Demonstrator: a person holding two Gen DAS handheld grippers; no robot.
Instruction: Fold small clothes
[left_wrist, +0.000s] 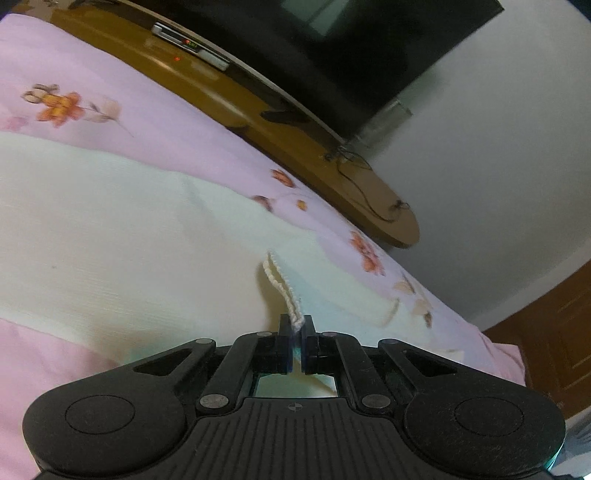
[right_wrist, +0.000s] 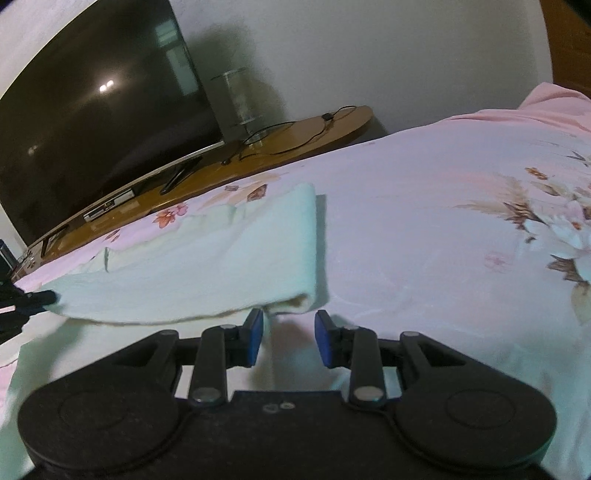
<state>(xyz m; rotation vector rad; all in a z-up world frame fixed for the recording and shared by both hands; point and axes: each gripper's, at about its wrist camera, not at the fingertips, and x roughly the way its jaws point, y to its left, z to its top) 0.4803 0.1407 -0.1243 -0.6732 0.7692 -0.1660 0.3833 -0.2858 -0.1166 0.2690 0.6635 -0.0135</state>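
Cream-white knitted garment (left_wrist: 110, 229) is lying spread across a pink flowered bedsheet (left_wrist: 110, 85), folded over on itself, with its doubled edge showing in the right wrist view (right_wrist: 192, 273). Left gripper (left_wrist: 296, 325) is pressing its fingers (left_wrist: 283, 328) together on a raised bit of the garment's ribbed hem (left_wrist: 282, 286), which is standing up in a thin strip from the pinch while the cloth beyond it is lying flat on the bed. Right gripper (right_wrist: 289, 325) is hovering with its blue-padded fingers (right_wrist: 255, 332) spread apart, holding nothing; the left one is sitting just beside the near corner of the folded cloth, and whether it is touching the cloth cannot be told. At the left edge of the right wrist view a dark shape, likely part of the other gripper, is sitting against the garment's far end (right_wrist: 37, 297). Beyond the bed a wooden TV stand (right_wrist: 295, 136) is carrying a large dark television (right_wrist: 103, 110), a set-top box (left_wrist: 192, 46) and loose cables (left_wrist: 365, 195).
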